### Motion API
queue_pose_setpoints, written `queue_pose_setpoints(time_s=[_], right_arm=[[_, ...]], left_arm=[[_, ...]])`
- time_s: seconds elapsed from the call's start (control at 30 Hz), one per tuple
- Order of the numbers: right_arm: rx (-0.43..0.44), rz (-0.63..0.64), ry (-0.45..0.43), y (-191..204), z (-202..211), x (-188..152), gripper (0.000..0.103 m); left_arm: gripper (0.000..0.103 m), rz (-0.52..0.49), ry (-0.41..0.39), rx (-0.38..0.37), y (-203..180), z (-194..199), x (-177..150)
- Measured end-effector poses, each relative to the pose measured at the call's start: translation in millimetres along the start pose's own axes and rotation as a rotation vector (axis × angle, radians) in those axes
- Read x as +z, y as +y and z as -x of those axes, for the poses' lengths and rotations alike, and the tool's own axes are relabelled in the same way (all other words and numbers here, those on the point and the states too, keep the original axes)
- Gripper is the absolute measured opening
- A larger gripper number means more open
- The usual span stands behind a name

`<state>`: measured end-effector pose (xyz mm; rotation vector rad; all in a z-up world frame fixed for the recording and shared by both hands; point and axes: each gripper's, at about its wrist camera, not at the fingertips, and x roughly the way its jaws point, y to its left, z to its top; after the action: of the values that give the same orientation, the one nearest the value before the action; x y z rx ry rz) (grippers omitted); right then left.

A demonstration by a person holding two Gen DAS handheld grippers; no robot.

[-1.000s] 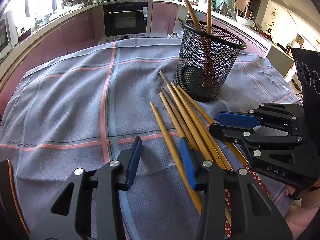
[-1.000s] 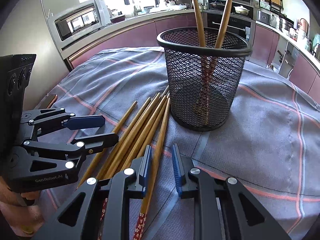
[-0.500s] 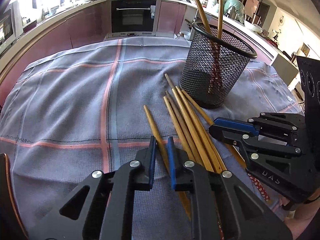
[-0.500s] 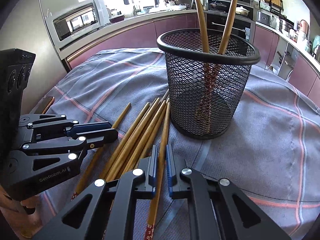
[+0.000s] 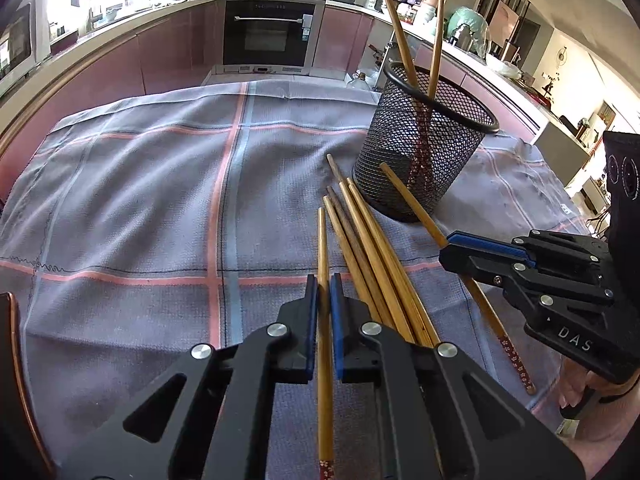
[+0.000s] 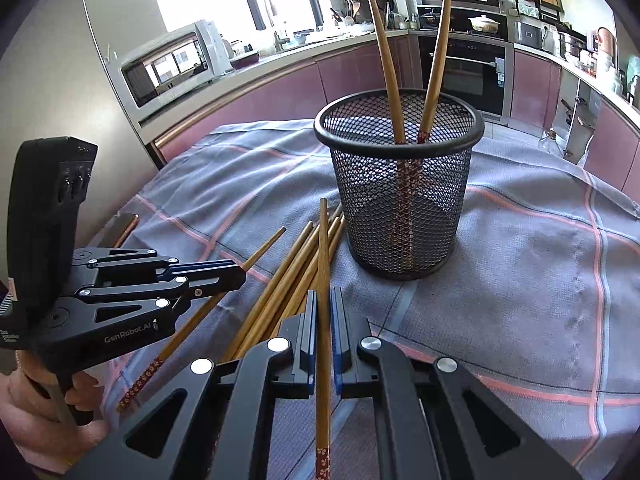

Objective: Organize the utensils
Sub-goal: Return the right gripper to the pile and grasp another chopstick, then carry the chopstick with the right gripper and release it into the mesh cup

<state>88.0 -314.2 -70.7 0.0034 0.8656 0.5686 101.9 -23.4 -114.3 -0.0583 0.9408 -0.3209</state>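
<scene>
A black mesh basket (image 5: 424,140) (image 6: 400,184) stands on the cloth with two chopsticks (image 6: 386,40) leaning upright in it. Several wooden chopsticks (image 5: 368,248) (image 6: 296,276) lie loose in a pile in front of it. My left gripper (image 5: 324,280) is shut on one chopstick (image 5: 322,240) at the pile's left edge; the stick runs straight out between the blue pads. My right gripper (image 6: 324,296) is shut on another chopstick (image 6: 323,248), whose tip points toward the basket. Each gripper shows in the other's view (image 5: 452,248) (image 6: 240,276), close together, both holding sticks.
A grey cloth (image 5: 160,200) with pink and blue stripes covers the table. A flat copper-edged object (image 6: 124,224) lies at the table's left edge. Kitchen counters, an oven (image 5: 268,36) and a microwave (image 6: 172,64) ring the table. A hand (image 6: 36,396) holds the left gripper.
Both grippers went from open to shut, each closing on one chopstick. The right gripper's stick has risen off the pile, and the left one's now lies in line with the jaws.
</scene>
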Motion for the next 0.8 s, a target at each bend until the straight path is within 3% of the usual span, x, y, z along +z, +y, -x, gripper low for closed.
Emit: queue_pose_setpoints(time_s=[0.33,0.8], right_arm=[[0.058,0.027,-0.095,6,36,3,0.005],[0.062,0.012,-0.233,3,77,13,0.005]], left_arm=[[0.007,-0.011,-0.059,-0.063,-2,34,3],[0.007,-0.013,-0.185,-0.173,-1,97,13]])
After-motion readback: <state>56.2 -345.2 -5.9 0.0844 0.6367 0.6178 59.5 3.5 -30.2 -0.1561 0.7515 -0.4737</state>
